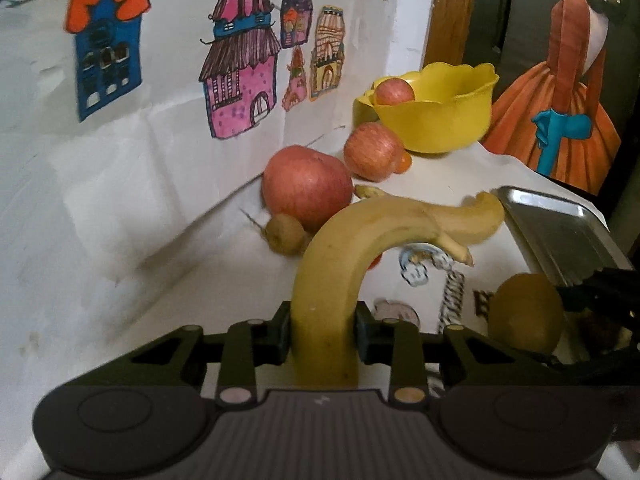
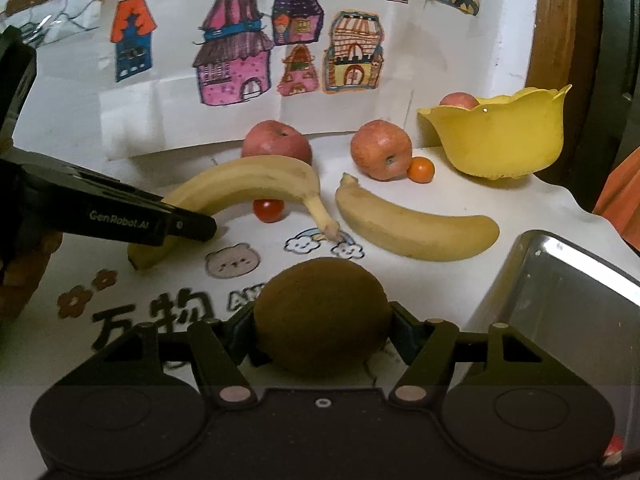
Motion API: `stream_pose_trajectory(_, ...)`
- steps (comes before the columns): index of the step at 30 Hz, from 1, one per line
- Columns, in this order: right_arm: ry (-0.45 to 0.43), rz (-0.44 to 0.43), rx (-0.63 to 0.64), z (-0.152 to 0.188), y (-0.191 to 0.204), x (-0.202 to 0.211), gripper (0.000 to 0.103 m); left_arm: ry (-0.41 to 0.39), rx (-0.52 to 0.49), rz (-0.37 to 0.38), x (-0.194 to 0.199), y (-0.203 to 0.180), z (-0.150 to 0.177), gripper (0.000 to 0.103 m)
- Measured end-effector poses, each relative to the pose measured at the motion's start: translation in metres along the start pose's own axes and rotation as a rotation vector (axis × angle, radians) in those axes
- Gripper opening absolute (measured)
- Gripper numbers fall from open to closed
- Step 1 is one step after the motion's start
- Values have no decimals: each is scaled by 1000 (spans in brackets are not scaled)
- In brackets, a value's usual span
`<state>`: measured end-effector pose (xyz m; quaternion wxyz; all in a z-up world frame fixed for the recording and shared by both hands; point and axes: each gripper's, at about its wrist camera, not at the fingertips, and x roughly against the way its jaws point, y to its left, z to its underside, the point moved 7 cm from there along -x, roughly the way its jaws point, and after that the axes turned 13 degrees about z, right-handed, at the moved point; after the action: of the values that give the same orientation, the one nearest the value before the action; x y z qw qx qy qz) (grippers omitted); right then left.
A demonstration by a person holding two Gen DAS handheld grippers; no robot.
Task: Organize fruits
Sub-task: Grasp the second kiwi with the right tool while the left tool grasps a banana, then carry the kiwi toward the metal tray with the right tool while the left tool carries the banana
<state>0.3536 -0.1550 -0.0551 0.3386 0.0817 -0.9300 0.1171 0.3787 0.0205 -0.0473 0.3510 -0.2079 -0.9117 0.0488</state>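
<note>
My left gripper (image 1: pixel 324 332) is shut on a yellow banana (image 1: pixel 352 240), which arches up and forward from its jaws. In the right wrist view that banana (image 2: pixel 256 176) curves over a cherry tomato (image 2: pixel 269 209). My right gripper (image 2: pixel 322 336) is shut on a brown kiwi (image 2: pixel 322 320), held low over the printed tablecloth. A second banana (image 2: pixel 416 228) lies on the cloth further right. Two red apples (image 2: pixel 276 140) (image 2: pixel 382 148) sit near the back wall, with a small orange (image 2: pixel 421 169) beside the right one. A yellow bowl (image 2: pixel 500 140) holds another apple (image 2: pixel 459 100).
A steel tray (image 2: pixel 568 288) lies at the right, close to the right gripper. A small brown fruit (image 1: pixel 284 232) rests in front of the near apple. The paper wall with house drawings (image 2: pixel 236 60) closes the back. A wooden frame (image 2: pixel 560 20) stands behind the bowl.
</note>
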Motion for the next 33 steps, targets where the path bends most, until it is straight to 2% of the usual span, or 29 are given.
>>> stream_pose_trajectory(5, 2, -10, 26, 10, 7, 21, 69, 31, -56, 25, 19, -18, 21, 35)
stream_pose_trajectory(9, 5, -29, 58, 20, 14, 42, 69, 42, -105, 9, 34, -31, 36, 35)
stream_pose_trajectory(15, 14, -68, 75, 41, 16, 71, 69, 55, -85, 3, 55, -40, 54, 35)
stream_pose_trajectory(21, 6, -83, 86, 65, 12, 103, 69, 75, -107, -17, 78, -59, 77, 35)
stream_pose_trajectory(24, -14, -76, 106, 76, 11, 118, 69, 85, -138, -17, 83, -71, 84, 38)
stream_pose_trajectory(27, -28, -83, 102, 83, 9, 126, 69, 77, -162, -29, 78, -75, 83, 46)
stream_pose_trajectory(31, -54, -88, 92, 87, 8, 128, 69, 50, -171, 2, 66, -74, 76, 53)
stream_pose_trajectory(33, -65, -94, 84, 87, 7, 127, 70, 33, -177, 12, 61, -72, 73, 53)
